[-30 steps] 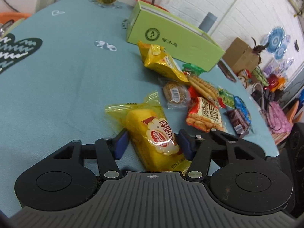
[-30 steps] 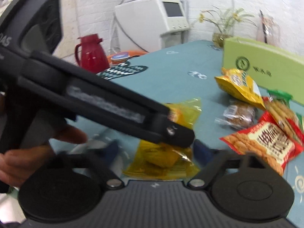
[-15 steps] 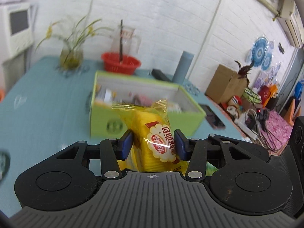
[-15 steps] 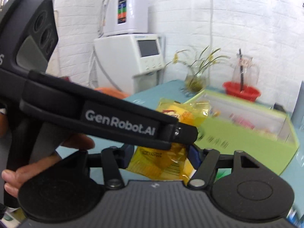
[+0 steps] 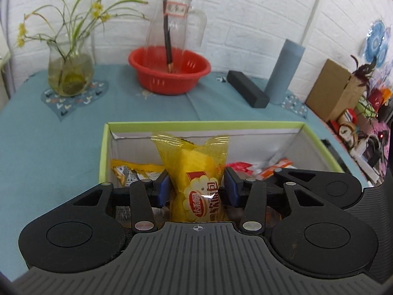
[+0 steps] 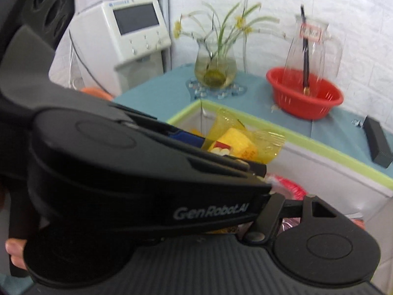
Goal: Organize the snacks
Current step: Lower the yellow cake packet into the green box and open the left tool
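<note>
A yellow snack packet (image 5: 196,169) stands upright between the blue pads of my left gripper (image 5: 196,188). The jaws are closing and the pads press its sides. It hangs over the open green box (image 5: 201,123), which holds an orange-yellow pack (image 5: 137,169) and red and white packs (image 5: 265,167). In the right wrist view the same packet (image 6: 235,142) sticks out over the box rim (image 6: 319,147). The left tool's black housing (image 6: 122,184) crosses that view and hides my right gripper's fingertips. Only its right finger arm (image 6: 292,204) shows; its jaws are opening.
Behind the box stand a red basket (image 5: 169,70) holding a glass jug (image 5: 172,19), a flower vase (image 5: 70,71), a black bar (image 5: 246,88) and a grey-blue cylinder (image 5: 286,71). A white machine (image 6: 122,36) sits off the table's left. A person's finger (image 6: 14,250) grips the left tool.
The yellow packet left the tablecloth by the snack pile and was carried, in the left gripper, to above the open green box. The right gripper travelled along beside it.
</note>
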{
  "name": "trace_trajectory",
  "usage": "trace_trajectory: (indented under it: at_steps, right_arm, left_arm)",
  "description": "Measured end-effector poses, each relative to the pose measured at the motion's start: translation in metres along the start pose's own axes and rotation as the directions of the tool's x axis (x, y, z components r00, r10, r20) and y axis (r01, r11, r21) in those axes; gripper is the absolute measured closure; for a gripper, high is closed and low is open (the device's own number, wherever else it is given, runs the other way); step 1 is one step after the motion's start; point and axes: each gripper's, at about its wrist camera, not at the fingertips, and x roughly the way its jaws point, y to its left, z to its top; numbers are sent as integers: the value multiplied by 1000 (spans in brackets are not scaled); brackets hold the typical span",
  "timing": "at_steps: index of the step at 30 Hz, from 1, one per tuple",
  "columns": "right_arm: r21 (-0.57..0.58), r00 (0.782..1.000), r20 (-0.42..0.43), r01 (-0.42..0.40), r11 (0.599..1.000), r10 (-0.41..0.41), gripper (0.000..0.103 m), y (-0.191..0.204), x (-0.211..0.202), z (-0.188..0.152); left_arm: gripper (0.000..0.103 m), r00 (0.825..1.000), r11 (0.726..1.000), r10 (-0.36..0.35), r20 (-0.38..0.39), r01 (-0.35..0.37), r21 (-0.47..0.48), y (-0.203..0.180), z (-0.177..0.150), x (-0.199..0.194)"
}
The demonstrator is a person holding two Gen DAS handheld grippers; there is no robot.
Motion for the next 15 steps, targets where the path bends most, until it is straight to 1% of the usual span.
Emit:
trace_trajectory:
  at_steps: [1, 2, 3, 4, 6, 7, 9, 10, 15]
  right_arm:
    - [6, 1000, 7, 1, 1000, -1, 25, -3, 1, -1]
    - [5, 1000, 17, 15, 1000, -15, 19, -3, 1, -3]
    - [1, 999, 30, 30, 1000, -30, 15, -1, -1, -6]
    - [-6, 998, 39, 43, 999, -42, 13, 0, -4, -8]
    - [-20, 994, 80, 81, 997, -79, 9, 3, -18, -11]
    - [-22, 991, 108, 83, 996, -80, 9, 4, -28, -13]
    - [-11, 987, 140, 85, 996, -83, 9, 6, -49, -16]
    - [-7, 984, 158, 88, 996, -86, 9, 8, -61, -20]
    - [8, 967, 224, 122, 993, -120, 8, 25, -122, -51]
  left_arm:
    - [76, 1000, 1000, -23, 2, 23, 4, 2, -1, 1]
    - [72, 999, 999, -40, 8, 40, 3, 2, -3, -1]
    - [63, 999, 999, -46, 20, 46, 8, 0, -3, -4]
    - [45, 999, 1000, -28, 46, 28, 15, -4, -3, -10]
    - [24, 993, 999, 18, 117, -22, 29, -13, -6, -28]
    - [24, 989, 999, 25, 148, -31, 38, -17, -8, -39]
    - [23, 984, 998, 20, 179, -29, 51, -25, -12, -59]
    - [20, 982, 998, 19, 189, -29, 50, -28, -15, -70]
    - [19, 974, 999, 9, 225, -21, 51, -42, -35, -115]
